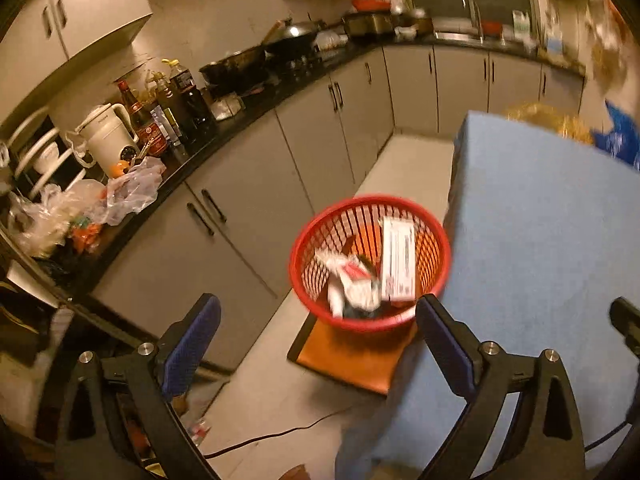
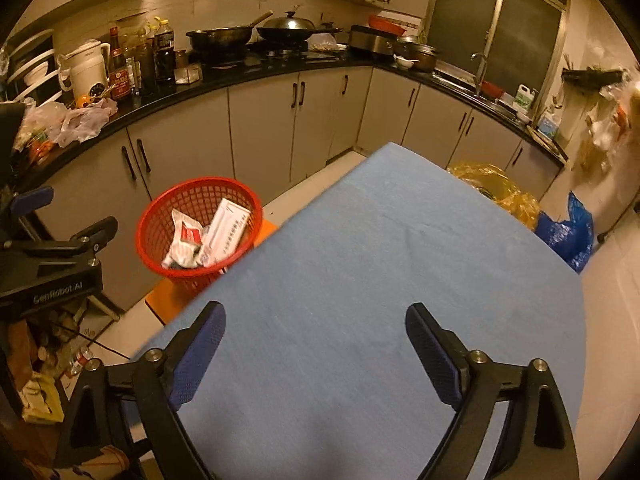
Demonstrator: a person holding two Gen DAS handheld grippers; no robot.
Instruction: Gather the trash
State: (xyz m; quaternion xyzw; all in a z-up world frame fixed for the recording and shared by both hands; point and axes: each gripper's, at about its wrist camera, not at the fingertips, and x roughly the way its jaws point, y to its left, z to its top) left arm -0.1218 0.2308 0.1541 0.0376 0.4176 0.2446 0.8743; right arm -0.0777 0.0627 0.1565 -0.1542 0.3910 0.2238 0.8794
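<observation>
Left wrist view: left hand-held gripper (image 1: 318,354) hanging with jaws spread wide, gripping nothing, blue pads (image 1: 192,344) facing each other over pale floor (image 1: 280,400). Looking down into red basket (image 1: 320,224), sitting on orange mat (image 1: 352,360) just beside the blue-covered table (image 1: 540,240). Lying inside the basket: white carton (image 1: 396,264) leaning against the far wall, crumpled red-and-white wrapper (image 1: 352,280) beside it, touching. Blurring slightly across the whole picture.

Right wrist view: right hand-held gripper (image 2: 316,354) hovering over bare blue cloth of the table (image 2: 380,240), jaws standing wide, nothing between them. Showing the red basket (image 2: 160,216) at the table's left edge, with the carton (image 2: 226,232) and wrapper (image 2: 184,240) resting within. Showing the left hand-held gripper (image 2: 60,216) at the picture's left edge, near the basket. Running behind: black counter (image 2: 240,72) crowded with bottles, pans and plastic bags.
</observation>
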